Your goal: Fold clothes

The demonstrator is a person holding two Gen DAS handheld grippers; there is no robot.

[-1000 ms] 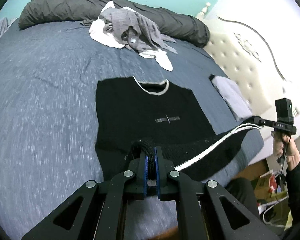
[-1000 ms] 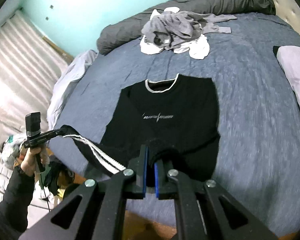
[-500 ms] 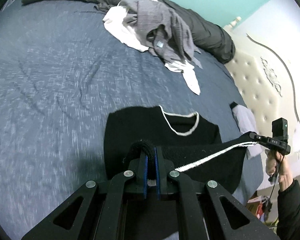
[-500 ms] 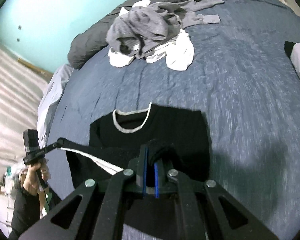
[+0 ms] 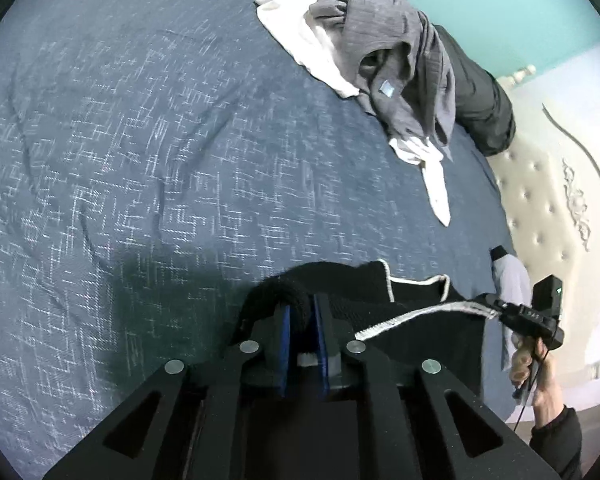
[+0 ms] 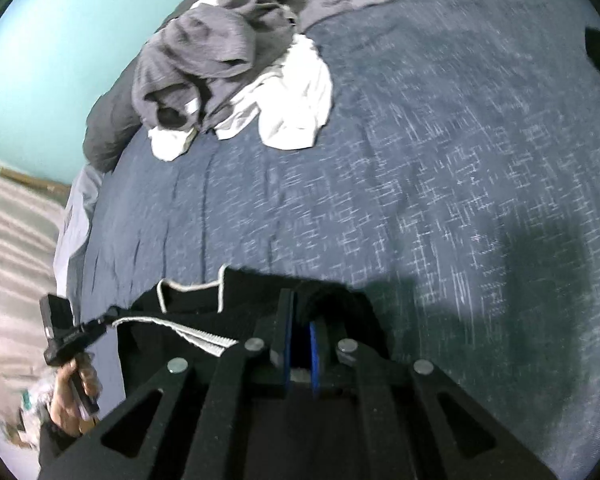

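Jaws: our left gripper (image 5: 300, 316) has just eased slightly, hem still between its pads; right gripper (image 6: 298, 320) pinches it too | black sweater (image 5: 416, 300) doubled over on blue bed (image 5: 160, 140) | clothes pile (image 6: 236, 64) beyond

Illumination even and moderately bright in both views. Strong fisheye bending, with dark vignette at all 4 corners. Motion blur smears the bedspread (image 6: 440, 160) weave in the right wrist view; the left wrist view is sharper. Soft dark shadow falls on the bedspread (image 5: 148, 276) ahead of each rig. No glare.
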